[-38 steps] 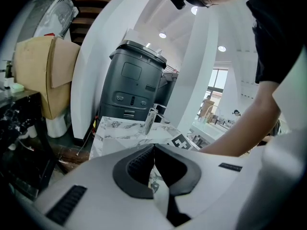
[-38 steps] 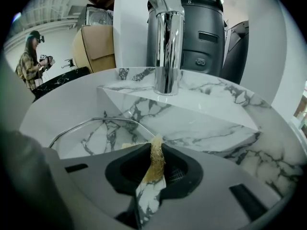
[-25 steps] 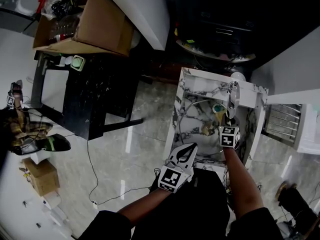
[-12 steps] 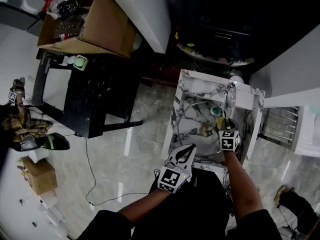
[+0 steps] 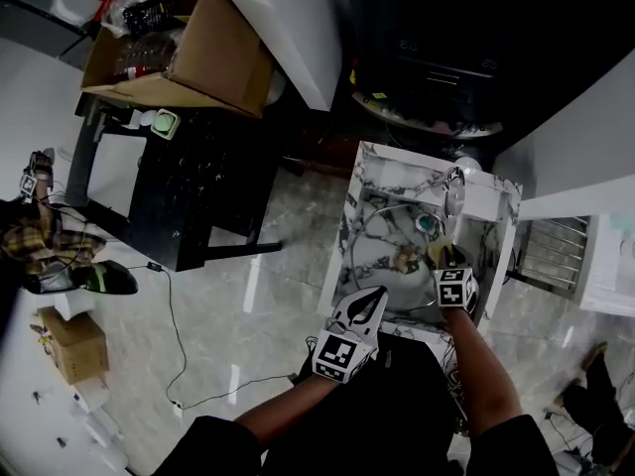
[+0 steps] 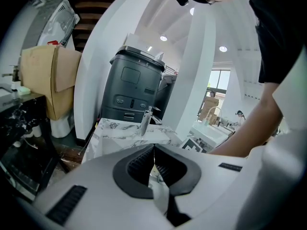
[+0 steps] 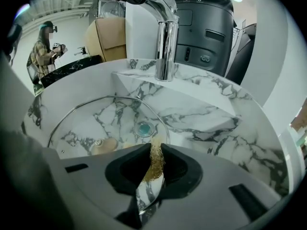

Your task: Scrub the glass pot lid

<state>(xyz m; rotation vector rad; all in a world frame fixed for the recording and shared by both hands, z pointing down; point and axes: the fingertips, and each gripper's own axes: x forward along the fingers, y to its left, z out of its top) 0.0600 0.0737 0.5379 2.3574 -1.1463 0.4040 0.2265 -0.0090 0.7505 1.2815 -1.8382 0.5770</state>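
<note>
Scrubber [image 7: 154,164] clamped in my right gripper [image 7: 153,146], over the glass pot lid [image 7: 91,121].
Lid lies in the marble sink [image 7: 216,114]; my left gripper [image 6: 154,148] is closed on nothing.

Left gripper [image 5: 378,295] and right gripper [image 5: 445,257]: pale grey moulded shells with black ribbed jaw pads [image 6: 139,164]. Behind each gripper's jaws sits a white cube of black square markers [image 5: 340,353]. Behind the cubes, forearms are unsleeved; the person wears a black short-sleeved top [image 5: 402,405].
</note>
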